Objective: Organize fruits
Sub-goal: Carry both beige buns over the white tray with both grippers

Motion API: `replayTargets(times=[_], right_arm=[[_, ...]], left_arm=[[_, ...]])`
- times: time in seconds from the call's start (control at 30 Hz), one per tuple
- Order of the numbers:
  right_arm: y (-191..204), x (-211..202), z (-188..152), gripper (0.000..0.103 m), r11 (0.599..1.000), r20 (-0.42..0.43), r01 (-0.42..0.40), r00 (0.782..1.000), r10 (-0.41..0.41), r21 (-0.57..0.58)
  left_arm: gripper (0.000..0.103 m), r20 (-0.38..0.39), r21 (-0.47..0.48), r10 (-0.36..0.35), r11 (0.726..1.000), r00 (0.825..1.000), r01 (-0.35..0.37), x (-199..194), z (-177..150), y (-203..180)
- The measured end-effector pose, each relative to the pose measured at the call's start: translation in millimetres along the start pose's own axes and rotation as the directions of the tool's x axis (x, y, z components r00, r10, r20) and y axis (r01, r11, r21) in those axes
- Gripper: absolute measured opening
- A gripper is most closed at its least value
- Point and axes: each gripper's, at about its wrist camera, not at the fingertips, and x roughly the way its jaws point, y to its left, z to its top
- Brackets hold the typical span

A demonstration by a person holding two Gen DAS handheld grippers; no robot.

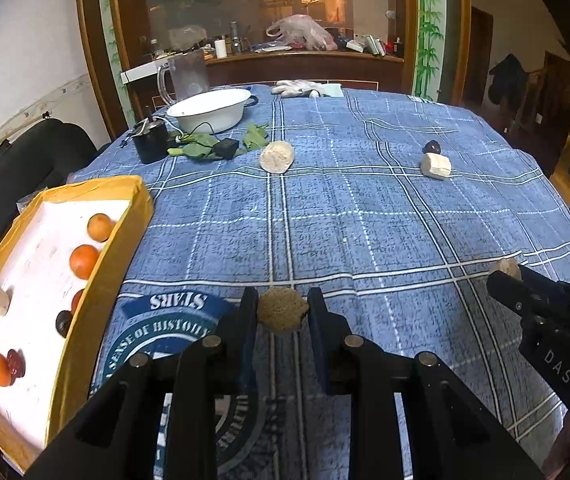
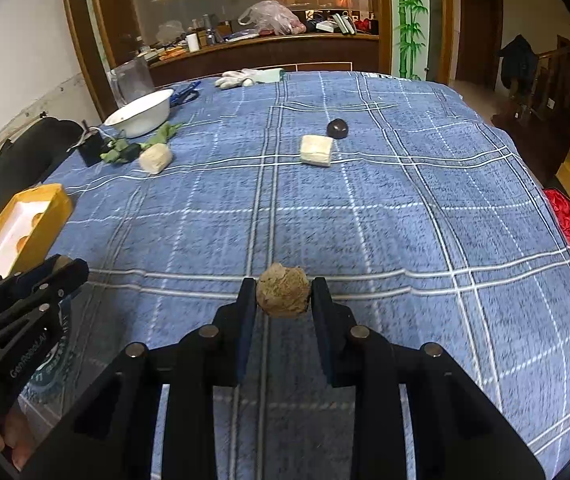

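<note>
Your left gripper (image 1: 283, 312) clenches a brown ball (image 1: 282, 309) between its fingers; your right gripper (image 2: 283, 295) grips a second ball (image 2: 283, 295). On the far bench (image 2: 405, 220): two pale blocks, one dark plum (image 2: 337, 128). Left, the box (image 1: 97, 300) holds three oranges.

left tongs (image 1: 283, 314) clamp brown lump (image 1: 282, 309) | yellow box (image 1: 97, 280) left

Tan rough lump (image 1: 282, 309) between fingers, 2 pale pieces (1 (image 1: 436, 165) beside dark plum (image 1: 431, 146)) on cloth, oranges (image 1: 84, 261) in yellow box (image 1: 97, 272)
</note>
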Motion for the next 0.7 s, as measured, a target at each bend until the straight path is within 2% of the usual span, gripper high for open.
replayTargets(times=[0.33,0.7], right_arm=[[19.3,-11.7,-16.4,0.029,1.000,0.009,-0.016,1.000,0.016,-0.020],[23.6,-19.2,-24.1,0.029,0.999,0.015,-0.021,1.000,0.021,-0.025]], left_arm=[[0.024,0.003,-0.008,-0.005,1.000,1.000,0.005,-10.1,-9.5,5.8],[0.024,-0.005,-0.011,-0.006,1.000,1.000,0.006,-14.7,-16.4,9.3]])
